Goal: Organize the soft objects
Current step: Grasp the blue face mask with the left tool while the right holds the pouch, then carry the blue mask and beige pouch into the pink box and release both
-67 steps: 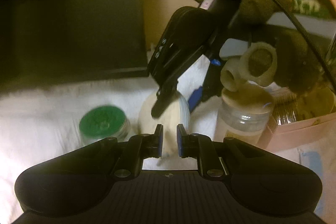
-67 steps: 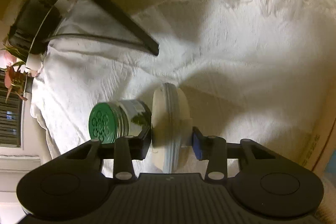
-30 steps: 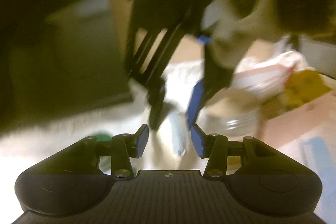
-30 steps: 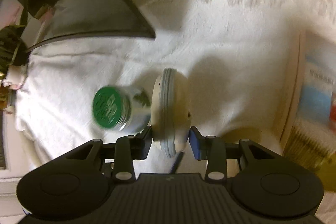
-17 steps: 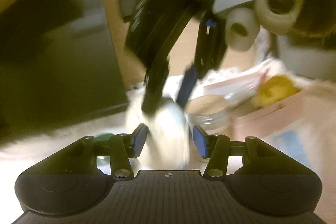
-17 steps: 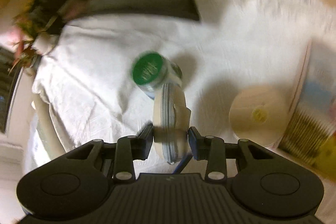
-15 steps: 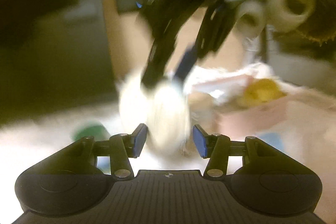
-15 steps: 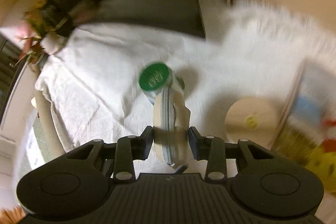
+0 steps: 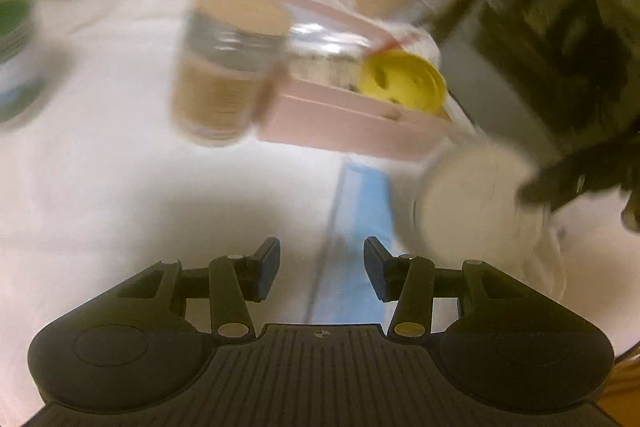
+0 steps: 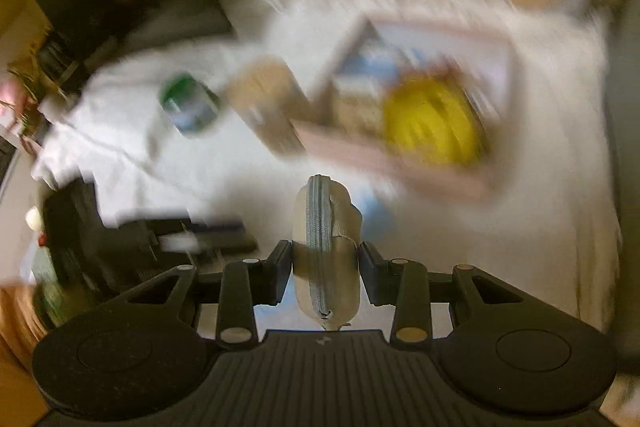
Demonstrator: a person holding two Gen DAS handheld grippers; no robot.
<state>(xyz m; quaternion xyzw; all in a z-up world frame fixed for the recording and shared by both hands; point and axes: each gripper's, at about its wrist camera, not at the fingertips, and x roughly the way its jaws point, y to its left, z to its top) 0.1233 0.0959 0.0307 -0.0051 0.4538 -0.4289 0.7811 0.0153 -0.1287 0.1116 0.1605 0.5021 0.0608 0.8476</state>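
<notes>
beige zippered pouch (image 10: 326,247) sits clamped edge-on between the right gripper (image 10: 325,269) pads, above the white cloth (image 10: 208,179). left gripper (image 9: 321,269) jaws closing, nothing between them; pouch to its right.

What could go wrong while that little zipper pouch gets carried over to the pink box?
The round zippered pouch is pinched edge-on between the right gripper fingers, so it might twist or slip out. The tall jar with the tan lid stands right beside the pink box and could get knocked over. The yellow ball already fills much of the box, leaving little room.
</notes>
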